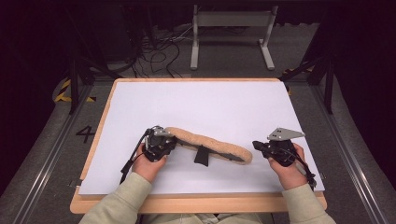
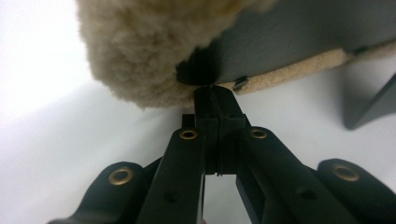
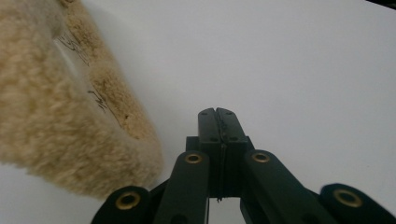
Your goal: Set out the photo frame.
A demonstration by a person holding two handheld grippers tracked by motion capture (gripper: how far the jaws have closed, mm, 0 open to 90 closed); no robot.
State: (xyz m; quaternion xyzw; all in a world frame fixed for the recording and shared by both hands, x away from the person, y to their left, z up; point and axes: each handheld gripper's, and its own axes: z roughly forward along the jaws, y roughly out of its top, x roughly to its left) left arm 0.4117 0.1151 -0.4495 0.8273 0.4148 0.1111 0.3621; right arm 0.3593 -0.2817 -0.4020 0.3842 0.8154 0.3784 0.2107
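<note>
Fleece pad [image 1: 210, 143], long tan strip with dark backing and black strap [image 1: 201, 156], lies mid-table on white sheet [image 1: 196, 100], slanting from left gripper to near right gripper. Left gripper [image 2: 215, 93]: jaws closed, tips at pad's end edge; whether pinching fabric, can't tell. Right gripper [image 3: 218, 114]: jaws closed, empty, just beside other end. Risk: thin edge bite slips, or pad drags on sheet.

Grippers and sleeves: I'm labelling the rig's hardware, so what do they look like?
Both the left gripper and the right gripper are black, with brass-coloured rivets on the jaw arms. Each carries a grey three-cornered plate on top and trails a black cable. The person wears pale beige long sleeves.
</note>
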